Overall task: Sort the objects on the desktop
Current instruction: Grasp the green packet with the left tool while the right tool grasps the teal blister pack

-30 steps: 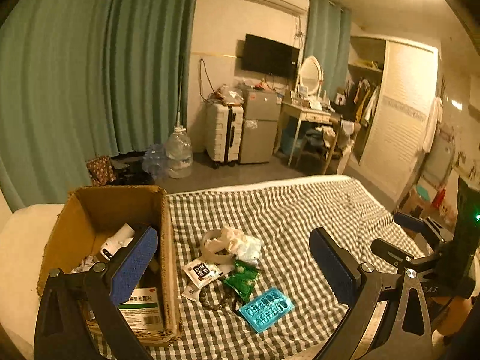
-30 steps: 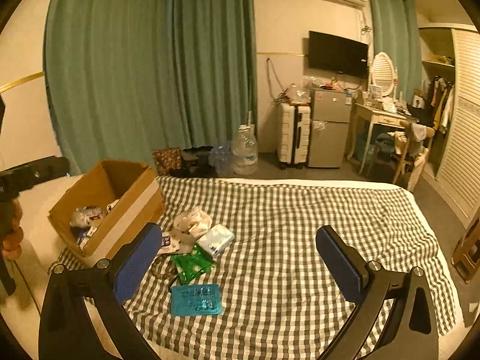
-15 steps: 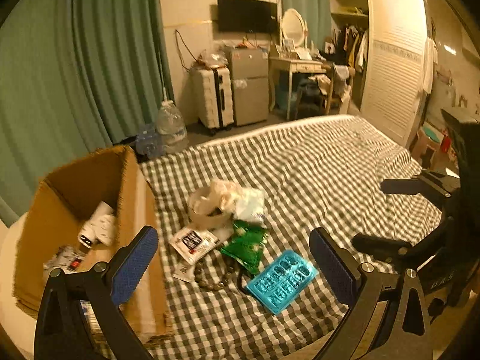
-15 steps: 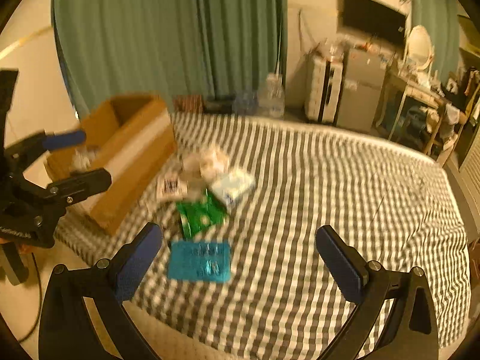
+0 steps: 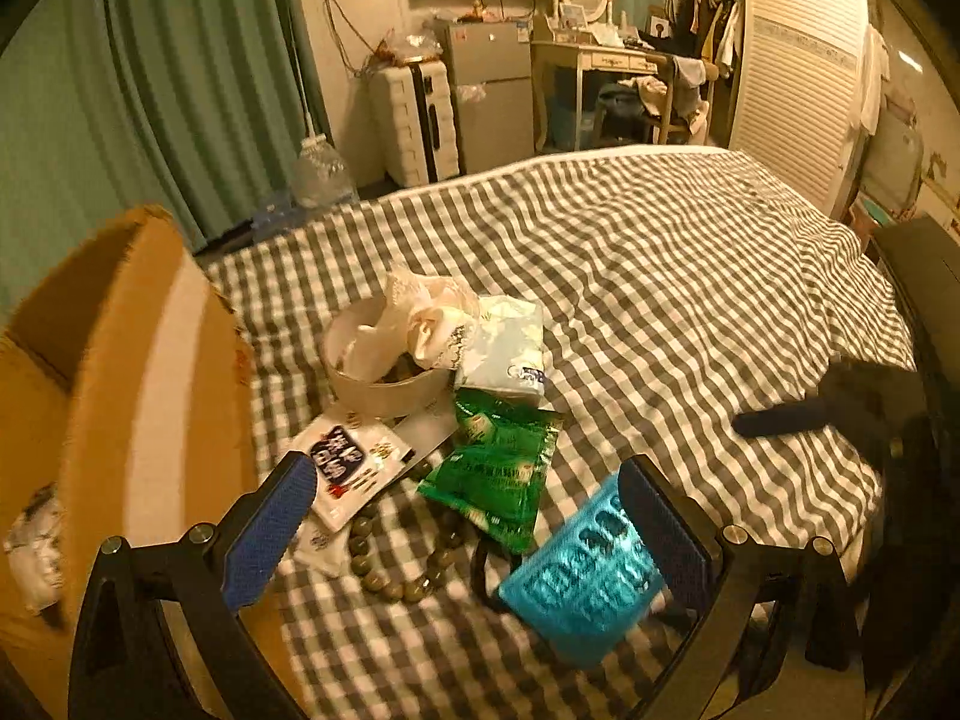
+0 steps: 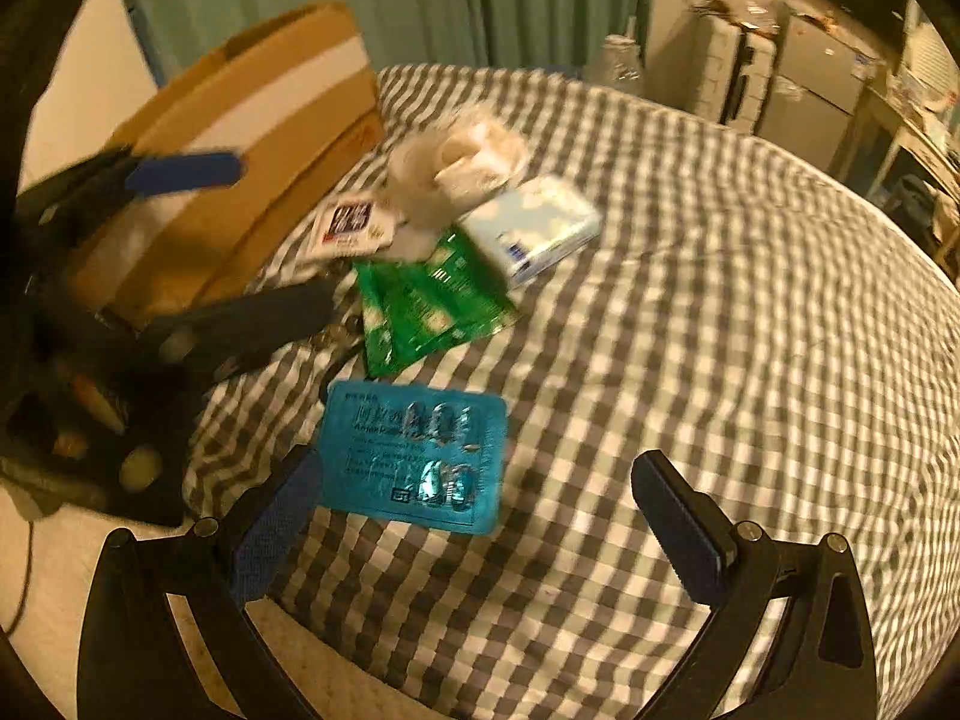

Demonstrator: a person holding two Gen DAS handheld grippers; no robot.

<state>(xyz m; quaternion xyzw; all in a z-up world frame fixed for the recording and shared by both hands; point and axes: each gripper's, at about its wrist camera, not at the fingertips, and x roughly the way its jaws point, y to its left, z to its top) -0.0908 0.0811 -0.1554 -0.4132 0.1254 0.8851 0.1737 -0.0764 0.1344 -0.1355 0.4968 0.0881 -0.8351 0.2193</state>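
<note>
Right wrist view: the teal foil blister pack (image 6: 414, 456) lies flat on the checked cover, just below the green sachets (image 6: 429, 300), near the box (image 6: 240, 138). Right gripper (image 6: 480, 531) and left gripper (image 5: 468, 531) both gape wide, holding nothing.

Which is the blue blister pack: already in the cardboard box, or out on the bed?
Out. The blue blister pack lies flat on the checked bedspread, apart from the cardboard box, with neither gripper gripping it.
</note>
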